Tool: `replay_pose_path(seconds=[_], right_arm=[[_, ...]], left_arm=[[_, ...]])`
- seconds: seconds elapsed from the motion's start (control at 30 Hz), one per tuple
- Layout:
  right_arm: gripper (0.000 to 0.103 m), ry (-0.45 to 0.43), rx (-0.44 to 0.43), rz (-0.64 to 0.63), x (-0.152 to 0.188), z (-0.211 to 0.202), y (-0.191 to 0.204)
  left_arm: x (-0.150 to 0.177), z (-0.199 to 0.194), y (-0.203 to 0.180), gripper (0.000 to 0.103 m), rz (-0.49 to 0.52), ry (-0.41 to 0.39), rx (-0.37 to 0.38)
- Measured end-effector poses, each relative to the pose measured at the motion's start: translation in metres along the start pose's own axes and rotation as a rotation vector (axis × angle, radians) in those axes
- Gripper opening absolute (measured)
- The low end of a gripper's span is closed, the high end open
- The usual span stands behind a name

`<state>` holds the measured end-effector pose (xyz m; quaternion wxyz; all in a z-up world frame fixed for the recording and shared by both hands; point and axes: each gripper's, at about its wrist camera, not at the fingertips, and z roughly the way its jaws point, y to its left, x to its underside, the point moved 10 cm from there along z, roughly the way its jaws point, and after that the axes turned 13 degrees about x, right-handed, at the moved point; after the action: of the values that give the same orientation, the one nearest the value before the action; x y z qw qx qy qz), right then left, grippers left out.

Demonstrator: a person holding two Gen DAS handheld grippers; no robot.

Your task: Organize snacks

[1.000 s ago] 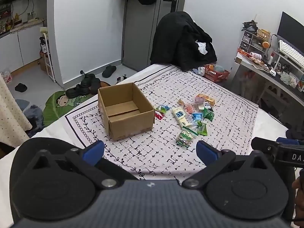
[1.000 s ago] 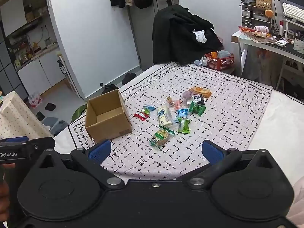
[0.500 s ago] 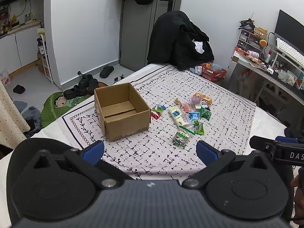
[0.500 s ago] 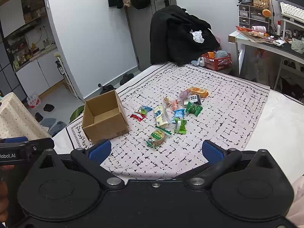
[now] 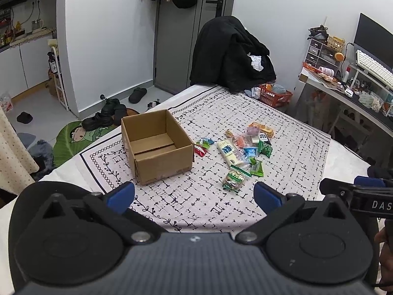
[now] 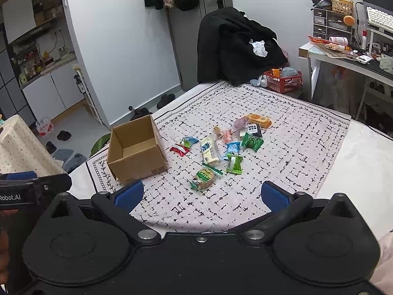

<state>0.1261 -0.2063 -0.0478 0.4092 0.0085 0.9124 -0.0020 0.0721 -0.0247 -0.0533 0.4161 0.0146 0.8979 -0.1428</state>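
Both hand-held grippers, left (image 5: 194, 195) and right (image 6: 201, 196), hover wide open and empty; best approach: lower onto the nearest green snack packet (image 6: 203, 177), then carry it to the cardboard box (image 6: 136, 150).

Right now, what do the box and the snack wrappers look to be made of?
The box: plain brown cardboard, matte, with flap seams showing on its floor. The snack wrappers: probably thin plastic film, glossy, with crimped, crinkled ends, as on the green-and-brown packet.
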Motion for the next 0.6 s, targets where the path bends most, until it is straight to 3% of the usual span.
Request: replay_pose_path(seconds=[0.6], right_arm=[[0.103,0.001,0.000,-0.014,-0.0021,0.0014,0.0028]], left_arm=[[-0.0021,0.0001,0.0053,0.103,-0.016,-0.005,0.001]])
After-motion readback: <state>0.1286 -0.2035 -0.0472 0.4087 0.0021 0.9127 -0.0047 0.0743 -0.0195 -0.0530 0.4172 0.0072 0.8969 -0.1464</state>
